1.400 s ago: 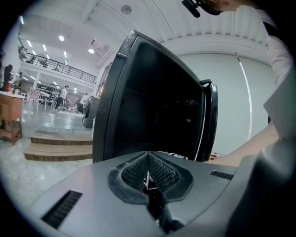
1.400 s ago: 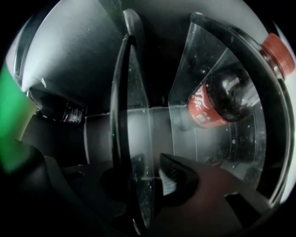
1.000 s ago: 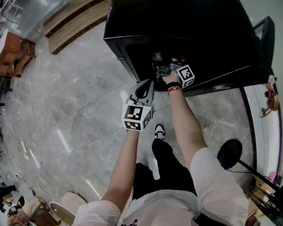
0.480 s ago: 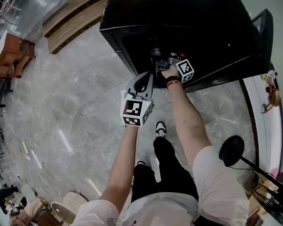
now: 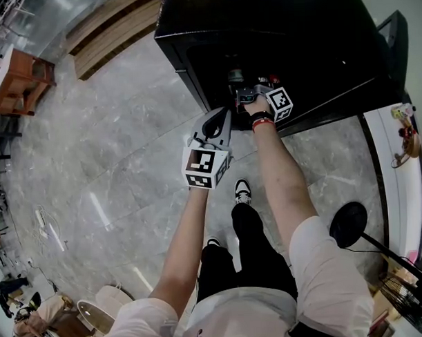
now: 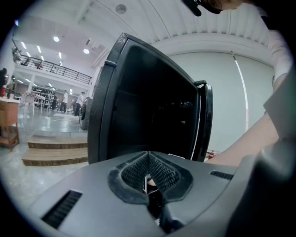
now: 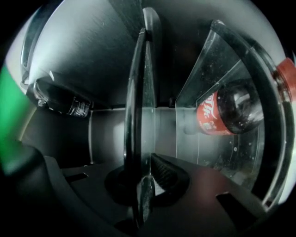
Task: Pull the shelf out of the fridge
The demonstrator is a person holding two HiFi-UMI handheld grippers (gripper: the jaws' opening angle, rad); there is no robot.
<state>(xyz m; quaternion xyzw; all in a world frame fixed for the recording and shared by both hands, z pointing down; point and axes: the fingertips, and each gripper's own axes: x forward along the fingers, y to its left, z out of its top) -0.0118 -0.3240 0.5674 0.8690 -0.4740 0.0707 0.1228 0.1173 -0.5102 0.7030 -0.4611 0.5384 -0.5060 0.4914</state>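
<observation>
Left of the fridge (image 5: 296, 30) opening, the left gripper (image 5: 216, 123) hangs outside the cabinet over the marble floor (image 5: 93, 148). Its own view shows its fingers pressed together with nothing between them, pointing toward the fridge's dark interior.

Just to the right, the right gripper (image 5: 241, 95) reaches into the fridge's open front. Its fingers are clamped on the front edge of the glass shelf (image 7: 138, 102). In the right gripper view this pane appears edge-on and runs from the jaws back toward the fridge's rear wall, so the shelf sits inside the cabinet.

In that view a dark bottle (image 7: 60, 102) lies to the left of the pane. To the right, a cola bottle (image 7: 226, 109) with a red label and red cap shows behind a clear plastic wall.

At the fridge's right side, the fridge door (image 5: 393, 47) stands swung open.
</observation>
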